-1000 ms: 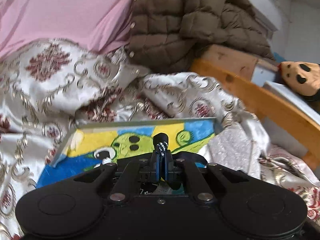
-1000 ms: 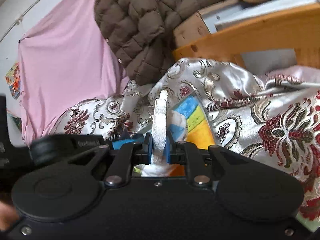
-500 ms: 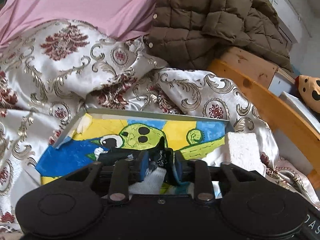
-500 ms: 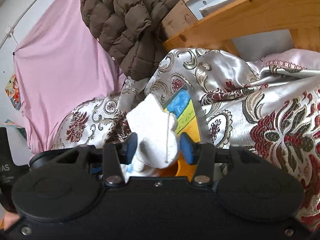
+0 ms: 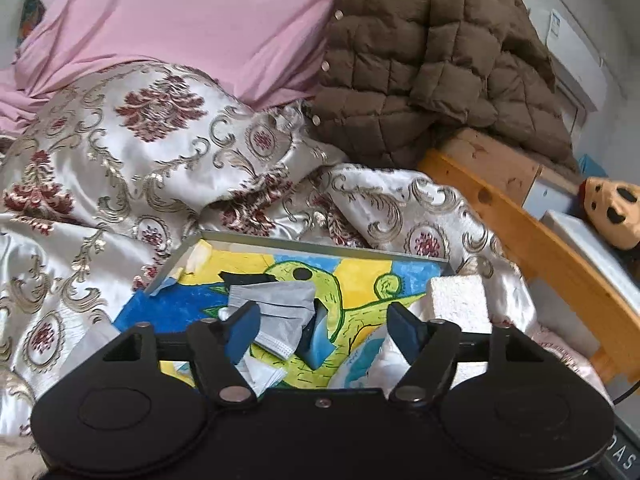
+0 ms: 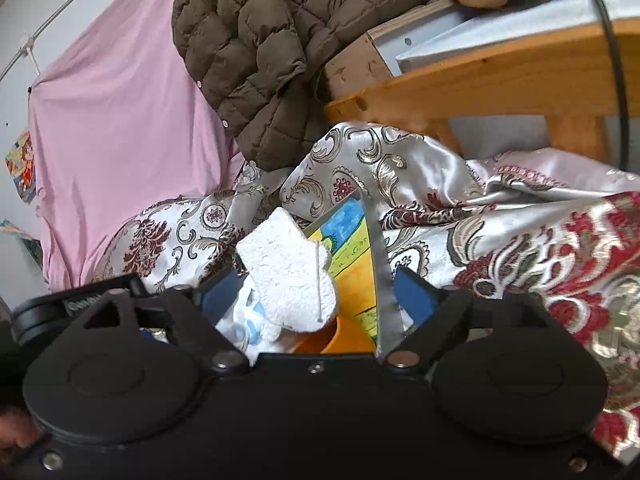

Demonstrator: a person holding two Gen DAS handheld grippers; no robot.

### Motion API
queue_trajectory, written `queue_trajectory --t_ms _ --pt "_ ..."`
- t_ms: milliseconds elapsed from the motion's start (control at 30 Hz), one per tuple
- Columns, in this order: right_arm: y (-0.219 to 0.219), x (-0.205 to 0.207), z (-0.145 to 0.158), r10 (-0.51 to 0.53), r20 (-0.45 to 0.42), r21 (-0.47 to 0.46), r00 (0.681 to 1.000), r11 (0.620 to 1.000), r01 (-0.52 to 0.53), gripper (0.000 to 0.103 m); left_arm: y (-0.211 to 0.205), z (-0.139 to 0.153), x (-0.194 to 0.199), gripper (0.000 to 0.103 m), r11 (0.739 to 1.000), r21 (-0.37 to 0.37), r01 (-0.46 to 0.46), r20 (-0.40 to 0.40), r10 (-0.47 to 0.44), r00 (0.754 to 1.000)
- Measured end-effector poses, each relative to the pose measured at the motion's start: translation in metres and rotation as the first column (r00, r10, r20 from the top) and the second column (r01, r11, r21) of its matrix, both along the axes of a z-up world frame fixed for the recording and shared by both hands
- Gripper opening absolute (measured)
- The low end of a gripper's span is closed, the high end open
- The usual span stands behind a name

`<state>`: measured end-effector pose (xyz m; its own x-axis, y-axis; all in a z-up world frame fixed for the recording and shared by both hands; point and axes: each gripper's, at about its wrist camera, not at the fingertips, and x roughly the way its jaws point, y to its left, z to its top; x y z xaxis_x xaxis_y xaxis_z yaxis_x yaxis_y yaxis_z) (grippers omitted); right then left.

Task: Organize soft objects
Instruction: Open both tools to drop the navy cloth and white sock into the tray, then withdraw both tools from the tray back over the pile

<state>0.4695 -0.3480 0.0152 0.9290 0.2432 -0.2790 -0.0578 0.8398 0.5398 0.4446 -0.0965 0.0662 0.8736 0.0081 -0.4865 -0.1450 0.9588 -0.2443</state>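
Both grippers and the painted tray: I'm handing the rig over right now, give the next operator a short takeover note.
Left gripper: open, jaws just opened; grey face mask lies loose between them on the painted tray.
Right gripper: open, jaws just opened; white sponge between them, ungripped.
Done: mask and sponge appear released on the tray.
Left: back both grippers off; check the patterned bedspread for other soft items.

Left gripper (image 5: 322,330) jaws just opened, gray mask (image 5: 276,312) lying loose on painted tray (image 5: 320,249).
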Motion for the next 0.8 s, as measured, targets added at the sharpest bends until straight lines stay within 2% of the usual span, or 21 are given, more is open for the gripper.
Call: queue_trajectory --t_ms 233,467,800 --pt "-0.004 -0.044 0.027 0.015 0.053 -0.039 0.998 0.999 -0.013 0.101 0.012 0.016 -0.044 0.084 1.0 -0.004 -0.023 0.043 0.023 0.999" --pt "0.005 -0.087 0.044 0.036 0.062 -0.085 0.997 0.996 -0.03 0.102 0.02 0.034 -0.103 0.096 0.999 0.035 -0.011 0.107 0.008 0.994" --pt "0.036 -0.158 0.062 0.084 0.083 -0.183 0.993 0.981 -0.067 0.102 0.051 0.034 -0.178 0.102 0.999 0.035 0.001 0.142 -0.006 0.99"
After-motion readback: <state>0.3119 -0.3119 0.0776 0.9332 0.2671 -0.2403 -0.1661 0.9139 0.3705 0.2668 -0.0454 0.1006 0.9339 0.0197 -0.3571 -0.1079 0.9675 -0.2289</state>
